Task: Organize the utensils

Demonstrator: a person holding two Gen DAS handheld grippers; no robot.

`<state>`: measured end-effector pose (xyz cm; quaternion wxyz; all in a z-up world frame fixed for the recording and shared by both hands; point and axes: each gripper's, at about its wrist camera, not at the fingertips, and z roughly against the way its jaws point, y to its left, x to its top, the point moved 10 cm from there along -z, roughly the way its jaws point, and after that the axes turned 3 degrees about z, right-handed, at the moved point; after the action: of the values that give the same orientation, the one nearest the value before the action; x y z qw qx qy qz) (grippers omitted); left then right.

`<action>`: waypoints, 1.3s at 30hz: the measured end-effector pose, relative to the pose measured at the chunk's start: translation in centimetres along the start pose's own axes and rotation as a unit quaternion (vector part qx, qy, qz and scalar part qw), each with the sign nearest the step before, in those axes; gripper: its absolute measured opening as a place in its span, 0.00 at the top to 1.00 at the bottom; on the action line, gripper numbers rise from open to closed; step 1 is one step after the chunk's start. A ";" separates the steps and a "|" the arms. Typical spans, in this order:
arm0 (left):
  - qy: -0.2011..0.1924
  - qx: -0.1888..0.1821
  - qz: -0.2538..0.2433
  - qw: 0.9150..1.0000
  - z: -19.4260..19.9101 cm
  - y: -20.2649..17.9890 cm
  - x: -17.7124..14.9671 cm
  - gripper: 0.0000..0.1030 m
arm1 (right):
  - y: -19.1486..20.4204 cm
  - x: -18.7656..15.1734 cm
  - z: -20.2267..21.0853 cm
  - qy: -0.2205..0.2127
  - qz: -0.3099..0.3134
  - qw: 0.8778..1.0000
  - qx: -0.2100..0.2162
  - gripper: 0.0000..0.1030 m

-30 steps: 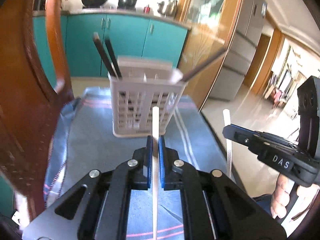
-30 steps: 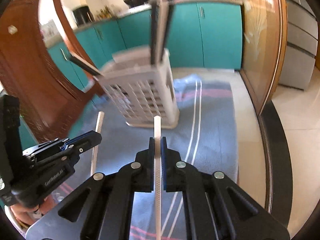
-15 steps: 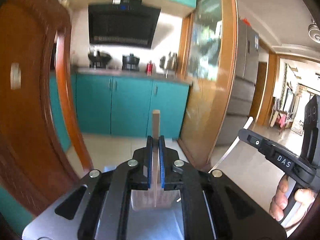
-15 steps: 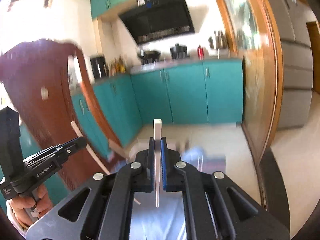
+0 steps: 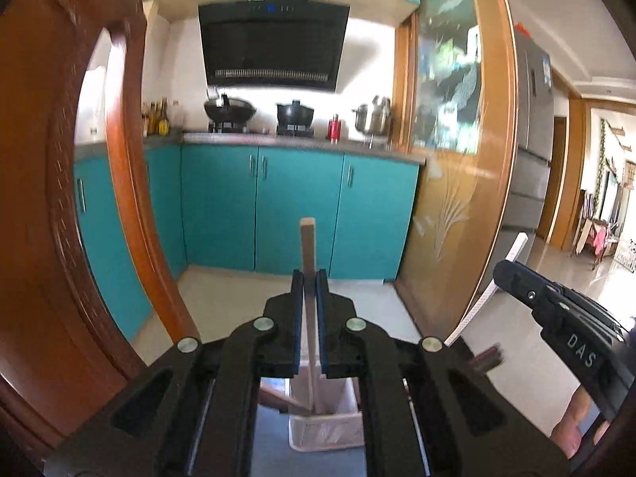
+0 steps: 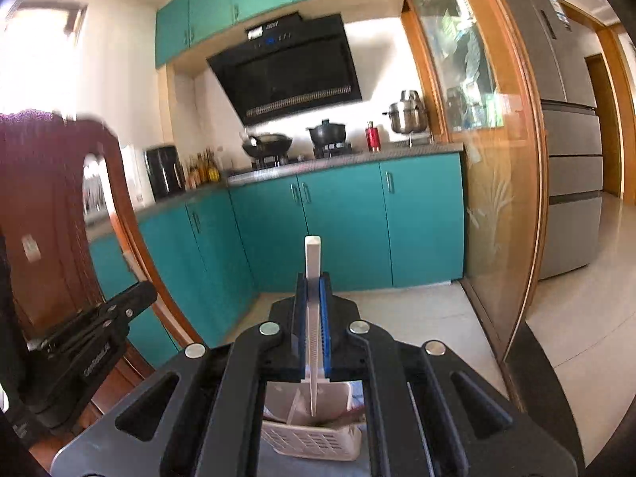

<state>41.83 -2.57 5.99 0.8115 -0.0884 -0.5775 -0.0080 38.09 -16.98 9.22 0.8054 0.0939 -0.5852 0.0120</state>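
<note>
My left gripper (image 5: 309,278) is shut on a pale chopstick (image 5: 307,246) held upright, its lower end pointing down into the white slotted utensil basket (image 5: 326,435) below. My right gripper (image 6: 313,280) is shut on a white chopstick (image 6: 312,256), also upright, its tip just above the same basket (image 6: 314,443). The right gripper also shows at the right of the left wrist view (image 5: 556,310), with its chopstick (image 5: 497,278) sticking out. The left gripper shows at the left of the right wrist view (image 6: 99,326).
A wooden chair back (image 5: 47,218) curves along the left. The basket stands on a blue-grey cloth (image 5: 270,453). Teal kitchen cabinets (image 5: 294,206), a stove with pots and a glass sliding door (image 5: 449,159) lie beyond; a fridge (image 6: 568,139) stands at the right.
Both grippers have risen and tilted level, turning the chopsticks upright over the basket. The basket has dropped from the middle of each view to the bottom edge.
</note>
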 end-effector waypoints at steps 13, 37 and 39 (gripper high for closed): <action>0.007 0.016 -0.009 1.000 1.8 0.4 -3.3 0.67 | -2.1 -5.3 -0.3 0.034 -0.026 0.999 -0.007 0.66; 0.008 0.036 -0.034 0.999 26.0 -0.3 -18.6 0.03 | -0.5 -19.1 22.0 0.081 0.033 0.996 -0.021 0.06; 0.009 0.044 -0.041 0.998 26.9 -0.2 -19.0 0.03 | 0.4 -19.1 23.6 0.066 0.048 0.996 -0.032 0.03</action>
<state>10.32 -0.38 -3.26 0.8188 -0.0288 -0.5731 -0.0169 9.87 -18.77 -1.79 0.8433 0.0393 -0.5346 0.0381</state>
